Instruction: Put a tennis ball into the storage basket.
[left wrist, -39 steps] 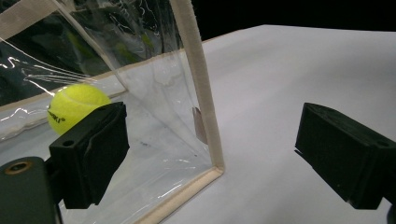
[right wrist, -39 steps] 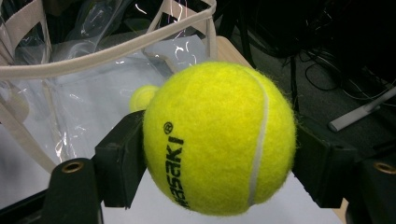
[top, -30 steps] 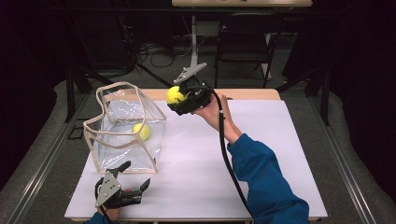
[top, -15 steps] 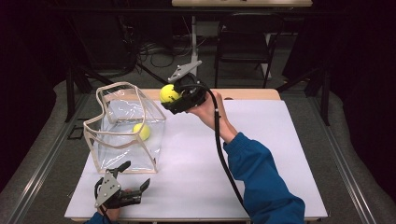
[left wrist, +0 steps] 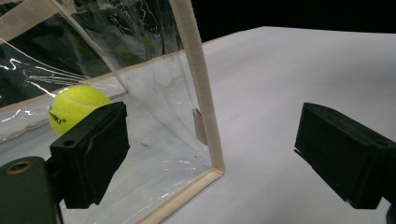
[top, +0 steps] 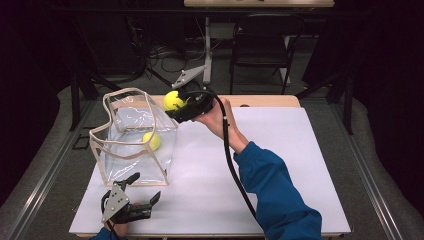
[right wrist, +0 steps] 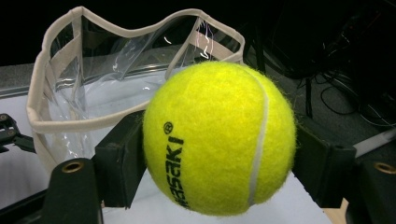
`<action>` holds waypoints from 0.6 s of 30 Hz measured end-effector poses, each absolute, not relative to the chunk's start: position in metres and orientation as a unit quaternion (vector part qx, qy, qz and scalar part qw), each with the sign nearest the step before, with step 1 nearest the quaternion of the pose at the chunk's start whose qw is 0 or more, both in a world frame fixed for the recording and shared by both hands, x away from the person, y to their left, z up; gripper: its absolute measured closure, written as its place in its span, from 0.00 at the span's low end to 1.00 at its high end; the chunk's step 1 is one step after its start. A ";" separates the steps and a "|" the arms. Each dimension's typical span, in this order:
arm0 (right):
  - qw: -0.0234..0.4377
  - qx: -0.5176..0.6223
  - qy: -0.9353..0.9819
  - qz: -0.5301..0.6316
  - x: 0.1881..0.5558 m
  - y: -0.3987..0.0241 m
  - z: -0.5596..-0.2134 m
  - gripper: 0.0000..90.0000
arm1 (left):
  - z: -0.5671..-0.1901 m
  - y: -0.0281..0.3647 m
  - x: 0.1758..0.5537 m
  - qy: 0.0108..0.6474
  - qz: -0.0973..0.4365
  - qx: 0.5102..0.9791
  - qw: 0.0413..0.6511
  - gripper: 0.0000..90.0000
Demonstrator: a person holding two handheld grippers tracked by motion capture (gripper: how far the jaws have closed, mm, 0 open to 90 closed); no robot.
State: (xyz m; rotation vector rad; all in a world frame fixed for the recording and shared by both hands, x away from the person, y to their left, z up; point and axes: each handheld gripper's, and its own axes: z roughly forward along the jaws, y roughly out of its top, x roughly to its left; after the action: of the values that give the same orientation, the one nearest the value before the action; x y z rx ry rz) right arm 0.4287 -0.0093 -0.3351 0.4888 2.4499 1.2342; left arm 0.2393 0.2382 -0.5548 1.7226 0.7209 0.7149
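High view: our right gripper (top: 181,106) clamps a tennis ball (top: 173,100) up off the table (top: 280,165), just beside the far rim of the clear bag (top: 112,152). 2nd ball (top: 151,140) lies inside the bag. Our left gripper (top: 141,193) rests near the bag's front corner, jaws wide, nothing in them.

Left gripper view: jaws wide apart w/ bag corner (left wrist: 201,116) betw. them, untouched; 2nd ball (left wrist: 74,106) behind plastic.

Right gripper view: jaws press both sides of the ball (right wrist: 219,137), bag (right wrist: 56,122) just behind.
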 end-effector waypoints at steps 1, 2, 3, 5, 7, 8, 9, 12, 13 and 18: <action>0.176 0.171 0.865 0.437 0.429 -0.008 -0.335 0.29 | -0.555 0.238 0.239 0.304 0.301 0.725 0.540 0.11; 0.175 0.171 0.866 0.437 0.429 -0.007 -0.335 0.29 | -0.555 0.238 0.239 0.304 0.301 0.724 0.541 0.11; 0.175 0.170 0.866 0.437 0.429 -0.006 -0.335 0.29 | -0.555 0.238 0.240 0.304 0.301 0.724 0.541 0.11; 0.176 0.166 0.867 0.436 0.429 -0.003 -0.335 0.29 | -0.555 0.238 0.240 0.304 0.301 0.724 0.541 0.11; 0.175 0.165 0.867 0.436 0.429 -0.001 -0.335 0.29 | -0.555 0.238 0.240 0.303 0.301 0.725 0.541 0.11; 0.175 0.164 0.867 0.436 0.429 0.000 -0.335 0.29 | -0.555 0.238 0.240 0.303 0.301 0.725 0.541 0.11; 0.175 0.163 0.867 0.437 0.429 0.001 -0.334 0.29 | -0.555 0.239 0.239 0.303 0.301 0.724 0.541 0.11; 0.174 0.162 0.867 0.438 0.429 0.005 -0.334 0.29 | -0.555 0.239 0.240 0.303 0.301 0.724 0.541 0.11; 0.175 0.159 0.867 0.438 0.429 0.006 -0.334 0.29 | -0.555 0.239 0.240 0.304 0.301 0.724 0.541 0.11; 0.176 0.155 0.868 0.437 0.429 0.011 -0.334 0.29 | -0.555 0.239 0.240 0.303 0.302 0.724 0.541 0.11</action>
State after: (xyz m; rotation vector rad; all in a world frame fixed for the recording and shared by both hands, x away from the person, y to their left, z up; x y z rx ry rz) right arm 0.4291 0.0114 -0.3337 0.4392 2.4590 1.2377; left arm 0.2397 0.2389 -0.5548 1.7205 0.7211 0.7173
